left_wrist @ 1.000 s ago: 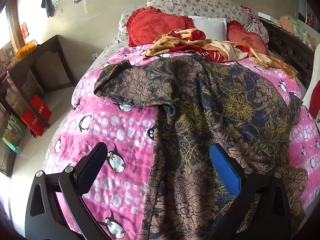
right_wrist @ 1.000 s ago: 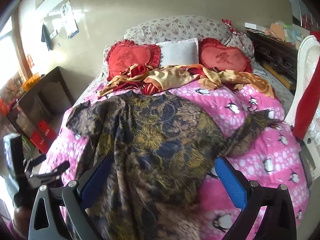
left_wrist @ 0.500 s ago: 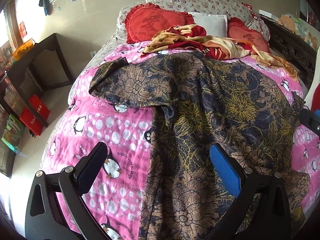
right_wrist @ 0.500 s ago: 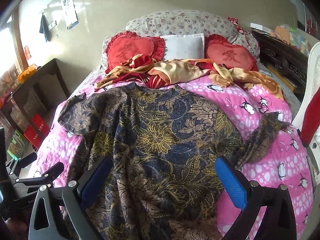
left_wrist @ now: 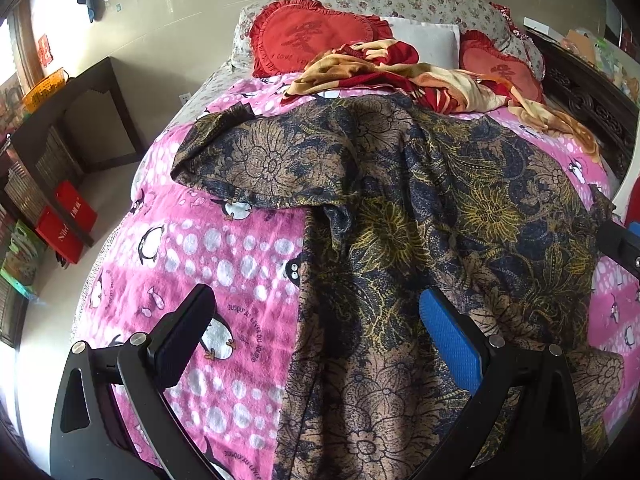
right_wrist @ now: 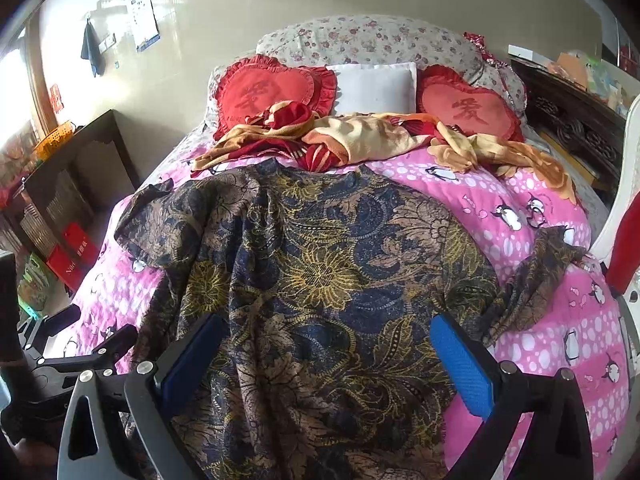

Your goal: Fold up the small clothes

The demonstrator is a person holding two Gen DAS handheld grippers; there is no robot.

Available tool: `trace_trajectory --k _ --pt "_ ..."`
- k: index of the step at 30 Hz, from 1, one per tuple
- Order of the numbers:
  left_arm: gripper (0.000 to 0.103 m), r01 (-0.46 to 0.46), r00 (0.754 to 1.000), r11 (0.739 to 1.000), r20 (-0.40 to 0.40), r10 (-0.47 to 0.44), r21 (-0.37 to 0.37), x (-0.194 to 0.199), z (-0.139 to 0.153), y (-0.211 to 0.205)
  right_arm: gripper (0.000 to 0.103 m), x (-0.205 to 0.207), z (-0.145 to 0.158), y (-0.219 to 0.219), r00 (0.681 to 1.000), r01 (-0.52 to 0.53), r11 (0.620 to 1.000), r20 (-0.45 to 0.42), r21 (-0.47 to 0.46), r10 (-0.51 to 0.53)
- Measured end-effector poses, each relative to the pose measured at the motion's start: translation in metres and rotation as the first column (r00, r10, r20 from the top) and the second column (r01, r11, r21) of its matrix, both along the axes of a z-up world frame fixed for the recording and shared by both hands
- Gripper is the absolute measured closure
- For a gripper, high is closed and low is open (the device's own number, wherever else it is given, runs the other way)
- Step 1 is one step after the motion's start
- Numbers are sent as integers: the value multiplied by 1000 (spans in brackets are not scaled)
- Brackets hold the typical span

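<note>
A dark floral shirt in navy, tan and gold [left_wrist: 420, 220] lies spread on the pink penguin blanket [left_wrist: 224, 256], collar toward the pillows; it also shows in the right wrist view [right_wrist: 320, 276]. Its left sleeve [left_wrist: 256, 164] lies out flat. Its right sleeve [right_wrist: 532, 280] is bunched near the bed's right edge. My left gripper [left_wrist: 316, 320] is open and empty above the shirt's left hem edge. My right gripper [right_wrist: 328, 348] is open and empty over the shirt's lower middle. The right gripper's tip [left_wrist: 620, 240] shows in the left view, and the left gripper [right_wrist: 76, 344] in the right view.
A crumpled red and yellow cloth [right_wrist: 360, 136] lies beyond the shirt's collar. Two red heart cushions [right_wrist: 272, 92] and a white pillow [right_wrist: 372, 88] are at the headboard. A dark shelf unit with red boxes [left_wrist: 64, 220] stands left of the bed. A white chair [right_wrist: 624, 216] stands right.
Both grippers have pulled back and risen slightly, so more of the shirt shows. The shirt lies flatter and more spread than a second ago. Both stay open.
</note>
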State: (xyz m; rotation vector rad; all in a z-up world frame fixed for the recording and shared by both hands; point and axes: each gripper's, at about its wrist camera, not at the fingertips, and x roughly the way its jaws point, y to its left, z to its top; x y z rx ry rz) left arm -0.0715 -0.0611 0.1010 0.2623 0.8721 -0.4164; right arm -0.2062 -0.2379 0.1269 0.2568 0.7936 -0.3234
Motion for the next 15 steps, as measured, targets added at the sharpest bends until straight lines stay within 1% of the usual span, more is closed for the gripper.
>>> trace_trajectory --k 3,5,10,12,13,15 --pt "0 -4 1000 1000 3 4 4 2 0 1 0 2 0 2 1000 1 1000 -2 22 -1" --pt "0 -8 1000 1000 1 8 1 4 1 3 0 0 6 4 1000 3 999 -2 37 -3" --pt "0 -15 1000 1000 6 15 1 9 1 6 0 -7 33 7 999 -5 993 40 122 1" --pt "0 -22 1000 1000 4 22 1 11 0 7 0 -7 41 7 999 -1 989 40 151 -5" --pt "0 -23 1000 1000 0 23 -1 13 0 8 0 -5 44 8 1000 5 988 30 153 -9" --pt "0 -29 1000 1000 -6 29 -8 16 -1 10 0 -2 48 11 1000 14 993 26 120 -18"
